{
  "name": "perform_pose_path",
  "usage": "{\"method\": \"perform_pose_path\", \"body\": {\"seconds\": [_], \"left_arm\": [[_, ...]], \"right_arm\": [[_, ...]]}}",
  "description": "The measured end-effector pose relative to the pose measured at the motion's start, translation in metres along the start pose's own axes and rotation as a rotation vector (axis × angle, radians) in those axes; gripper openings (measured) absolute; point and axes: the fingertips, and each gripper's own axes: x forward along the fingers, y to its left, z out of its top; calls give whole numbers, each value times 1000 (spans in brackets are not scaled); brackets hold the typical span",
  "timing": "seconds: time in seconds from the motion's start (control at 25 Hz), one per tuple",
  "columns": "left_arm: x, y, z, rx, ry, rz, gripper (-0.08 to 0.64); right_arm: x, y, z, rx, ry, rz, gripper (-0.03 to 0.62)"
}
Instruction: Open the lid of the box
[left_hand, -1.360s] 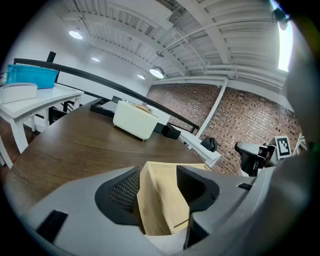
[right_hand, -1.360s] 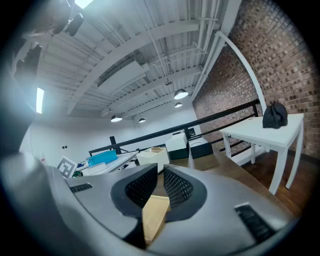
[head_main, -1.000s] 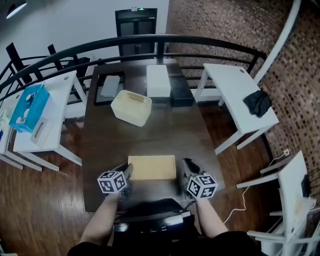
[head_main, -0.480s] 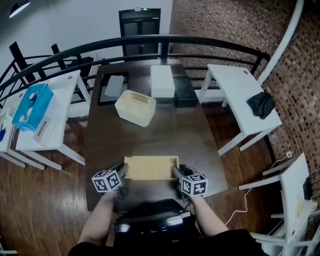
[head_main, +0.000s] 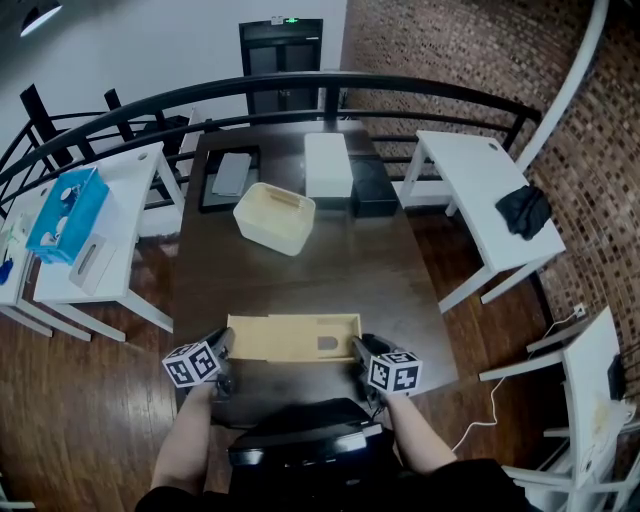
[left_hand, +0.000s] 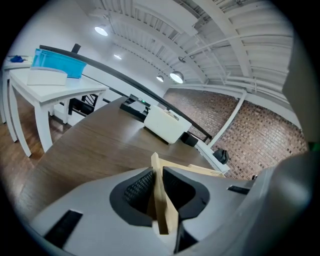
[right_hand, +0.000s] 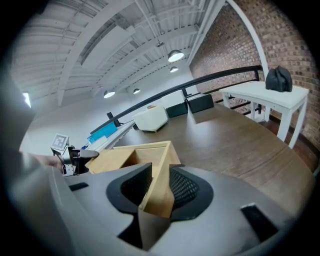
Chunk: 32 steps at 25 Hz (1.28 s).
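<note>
We see the wooden box (head_main: 345, 328) at the table's (head_main: 300, 270) near edge. The lid (head_main: 262, 338) juts out toward the table's left side. Left gripper (left_hand: 159, 200) closing, pinching the lid's end. Right gripper (right_hand: 157, 192) closing, clamped on the box's right wall.

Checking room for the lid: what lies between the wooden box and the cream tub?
Only bare table, seen in the head view, separates wooden box from cream tub.
</note>
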Motion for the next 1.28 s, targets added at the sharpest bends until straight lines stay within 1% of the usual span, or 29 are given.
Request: {"method": "perform_pose_path", "body": {"seconds": [0.16, 0.32, 0.44, 0.56, 0.76, 0.96, 1.04, 1.28], "left_arm": [[-7, 16, 8, -15, -18, 25, 49], [-16, 32, 19, -47, -55, 58, 46], [-22, 43, 27, -67, -81, 85, 44], [-26, 52, 31, -71, -92, 102, 44], [-32, 63, 38, -83, -110, 121, 44], [-40, 79, 45, -107, -147, 155, 45], [-42, 84, 46, -109, -148, 165, 46], [-44, 91, 43, -122, -146, 180, 46]], "right_arm": [[-2, 6, 4, 9, -7, 16, 114], [-1, 1, -1, 10, -1, -2, 114], [-1, 2, 1, 11, -5, 1, 114], [-2, 5, 3, 12, -7, 5, 114], [-2, -2, -2, 15, -2, -14, 113], [-3, 5, 0, 15, -6, 1, 114], [-4, 4, 0, 16, -4, -6, 114], [-1, 4, -3, 13, 2, 6, 114]]}}
